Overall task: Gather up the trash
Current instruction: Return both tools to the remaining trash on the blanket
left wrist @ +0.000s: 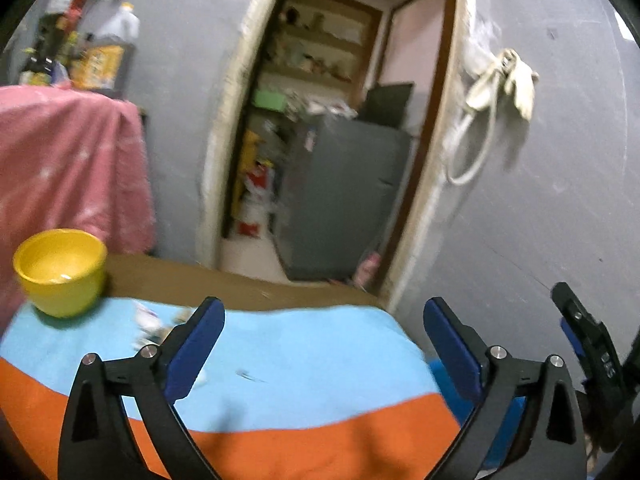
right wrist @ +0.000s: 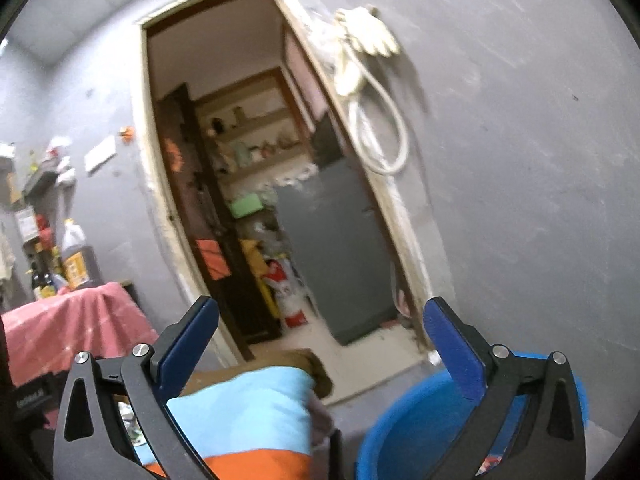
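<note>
Left claw (left wrist: 322,336) hung released, nothing between its two blue pads, over the bench (left wrist: 224,284) with its blue-and-orange cloth (left wrist: 304,372). Right claw (right wrist: 320,340) gaped empty too. One yellow bowl (left wrist: 60,272) sat at ten o'clock, blurred scraps of trash (left wrist: 150,326) just beside it. One blue tub (right wrist: 420,432) lay at five o'clock. No writing was legible.

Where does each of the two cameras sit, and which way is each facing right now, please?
Left wrist: on the left gripper, jaws open and empty, over the blue-and-orange cloth with the yellow bowl; right gripper at the edge.
Right wrist: on the right gripper, open and empty, above the blue tub.
Both face the doorway and grey cabinet.
</note>
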Demonstrator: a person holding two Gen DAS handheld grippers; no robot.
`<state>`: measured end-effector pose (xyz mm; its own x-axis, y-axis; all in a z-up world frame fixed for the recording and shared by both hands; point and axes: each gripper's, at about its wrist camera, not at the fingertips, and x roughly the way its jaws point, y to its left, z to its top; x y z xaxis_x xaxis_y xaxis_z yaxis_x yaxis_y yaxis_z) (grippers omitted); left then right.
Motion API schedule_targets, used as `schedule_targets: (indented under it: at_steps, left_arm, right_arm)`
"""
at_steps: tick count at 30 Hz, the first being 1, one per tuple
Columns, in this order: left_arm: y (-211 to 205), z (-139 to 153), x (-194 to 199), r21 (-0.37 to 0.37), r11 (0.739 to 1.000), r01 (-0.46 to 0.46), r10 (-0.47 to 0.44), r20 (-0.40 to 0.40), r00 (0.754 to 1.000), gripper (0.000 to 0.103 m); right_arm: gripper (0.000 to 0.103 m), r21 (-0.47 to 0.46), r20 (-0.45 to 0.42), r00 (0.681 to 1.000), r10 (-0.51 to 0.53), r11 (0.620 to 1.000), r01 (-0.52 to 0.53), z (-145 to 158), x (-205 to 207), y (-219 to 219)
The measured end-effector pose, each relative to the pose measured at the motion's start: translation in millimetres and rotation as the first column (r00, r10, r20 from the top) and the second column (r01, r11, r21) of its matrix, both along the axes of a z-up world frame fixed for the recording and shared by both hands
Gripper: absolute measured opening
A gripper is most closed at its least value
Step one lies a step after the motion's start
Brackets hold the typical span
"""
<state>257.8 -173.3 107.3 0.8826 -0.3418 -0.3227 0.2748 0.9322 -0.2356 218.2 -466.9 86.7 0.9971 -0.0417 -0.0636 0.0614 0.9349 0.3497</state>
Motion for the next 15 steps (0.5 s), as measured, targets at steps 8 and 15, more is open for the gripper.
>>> schedule_targets:
  at_steps: [8,15]
  left_arm:
    - [53,-1,-12,0.027,0.987,-0.156,0.153,0.102,0.983,0.100]
    - [100,-6,-15,0.040,0.964,-0.263,0.255,0.142,0.956,0.100]
  right_arm:
    - [0.103,-0.123,0.128,0.986,0.108,0.988,-0.092,12,0,66]
    - [0.103,-0.167,0.138,0.973,0.184,0.973,-0.160,14,15,114]
